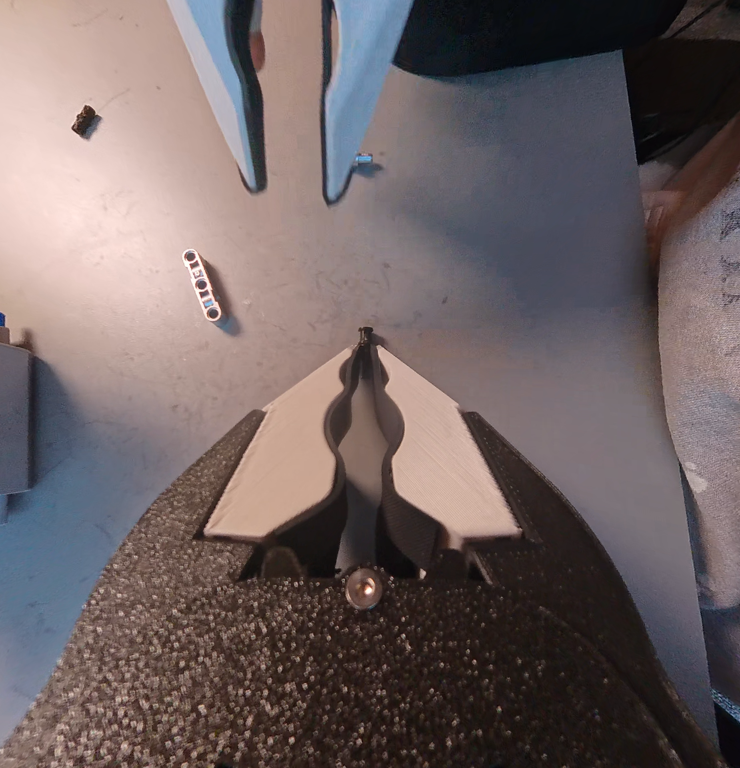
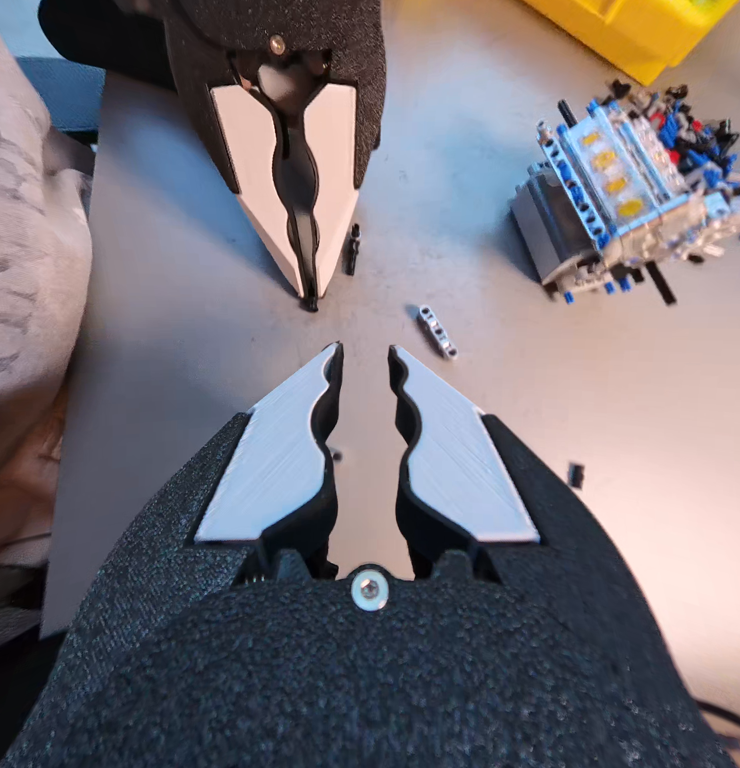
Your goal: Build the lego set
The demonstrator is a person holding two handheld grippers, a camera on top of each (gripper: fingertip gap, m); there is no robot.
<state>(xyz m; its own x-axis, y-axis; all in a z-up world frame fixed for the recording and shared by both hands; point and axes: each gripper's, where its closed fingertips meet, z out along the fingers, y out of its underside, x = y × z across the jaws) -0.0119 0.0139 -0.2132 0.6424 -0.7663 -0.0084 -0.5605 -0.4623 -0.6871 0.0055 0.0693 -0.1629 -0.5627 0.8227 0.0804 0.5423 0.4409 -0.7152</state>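
Two grippers face each other over the grey table (image 1: 484,249): left gripper (image 1: 365,347) pinches a small black pin (image 1: 365,334) at its tips, while right gripper (image 2: 364,351) hangs spread and empty near a grey holed beam (image 2: 438,331); the brick model (image 2: 634,208) stands far right.

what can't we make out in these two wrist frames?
- Small black pin in the left gripper: left wrist view, only its tip clears the fingertips; the rest is hidden between them.
- Grey block: left wrist view, cut off by the left edge.
- Brick-built model: right wrist view, blurred, far side cut off by the right edge.
- Yellow bin: right wrist view, cut off by the top edge; contents unseen.
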